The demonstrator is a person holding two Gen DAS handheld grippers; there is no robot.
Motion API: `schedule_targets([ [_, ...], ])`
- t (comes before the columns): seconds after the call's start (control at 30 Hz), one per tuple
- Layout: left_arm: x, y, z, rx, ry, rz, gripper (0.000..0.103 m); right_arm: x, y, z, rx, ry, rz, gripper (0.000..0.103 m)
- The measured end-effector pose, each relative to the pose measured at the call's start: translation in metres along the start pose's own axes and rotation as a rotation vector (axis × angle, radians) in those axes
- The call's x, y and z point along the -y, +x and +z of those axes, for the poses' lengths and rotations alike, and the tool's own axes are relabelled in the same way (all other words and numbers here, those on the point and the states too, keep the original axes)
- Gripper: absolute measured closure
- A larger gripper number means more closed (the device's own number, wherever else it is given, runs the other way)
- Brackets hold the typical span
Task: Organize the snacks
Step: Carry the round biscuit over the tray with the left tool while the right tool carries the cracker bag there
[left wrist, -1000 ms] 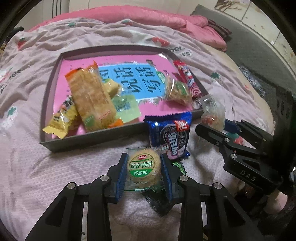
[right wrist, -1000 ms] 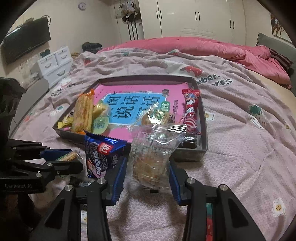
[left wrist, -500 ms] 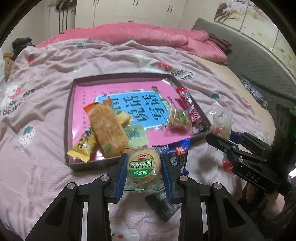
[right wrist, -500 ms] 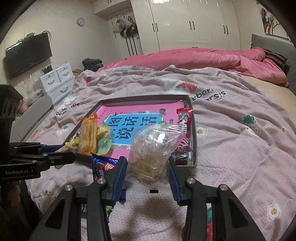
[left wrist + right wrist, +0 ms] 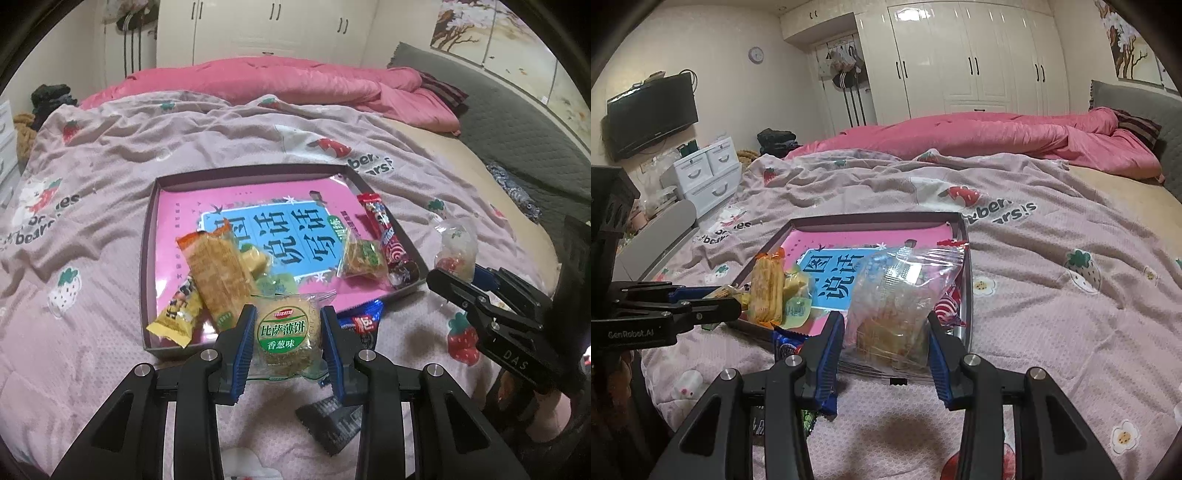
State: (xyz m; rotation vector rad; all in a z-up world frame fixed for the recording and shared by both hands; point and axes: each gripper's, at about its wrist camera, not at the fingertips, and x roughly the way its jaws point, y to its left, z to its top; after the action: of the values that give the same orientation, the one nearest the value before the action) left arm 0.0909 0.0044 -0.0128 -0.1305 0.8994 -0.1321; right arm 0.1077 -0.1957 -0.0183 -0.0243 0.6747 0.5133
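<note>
My left gripper point(image 5: 288, 347) is shut on a round green-labelled biscuit pack point(image 5: 286, 339), held above the near edge of the dark tray point(image 5: 147, 236) with a pink book in it. My right gripper point(image 5: 886, 350) is shut on a clear bag of snacks point(image 5: 897, 306), held above the tray's near right corner point(image 5: 964, 236). The right gripper also shows in the left wrist view point(image 5: 465, 284). In the tray lie an orange wafer pack point(image 5: 218, 273), a yellow pack point(image 5: 177, 314), a small clear pack point(image 5: 364, 258) and a red stick pack point(image 5: 384, 232).
A blue cookie pack point(image 5: 362, 321) and a dark wrapper point(image 5: 332, 424) lie on the strawberry-print blanket point(image 5: 92, 184) in front of the tray. A pink duvet point(image 5: 960, 136) is heaped at the back. White drawers point(image 5: 705, 173) and a TV point(image 5: 650, 114) stand left.
Both grippers have risen and drawn back from the tray with their packs still held. The tray and loose packs now look smaller and lower in both views.
</note>
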Motion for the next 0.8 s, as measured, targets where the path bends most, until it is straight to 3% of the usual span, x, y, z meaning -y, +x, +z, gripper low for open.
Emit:
schedule_targets([
  [0.8, 0.008, 0.009, 0.033, 0.057, -0.001, 0.011, 0.067, 0.025, -0.001, 0.014, 0.059, 0.043, -0.038, 0.059],
])
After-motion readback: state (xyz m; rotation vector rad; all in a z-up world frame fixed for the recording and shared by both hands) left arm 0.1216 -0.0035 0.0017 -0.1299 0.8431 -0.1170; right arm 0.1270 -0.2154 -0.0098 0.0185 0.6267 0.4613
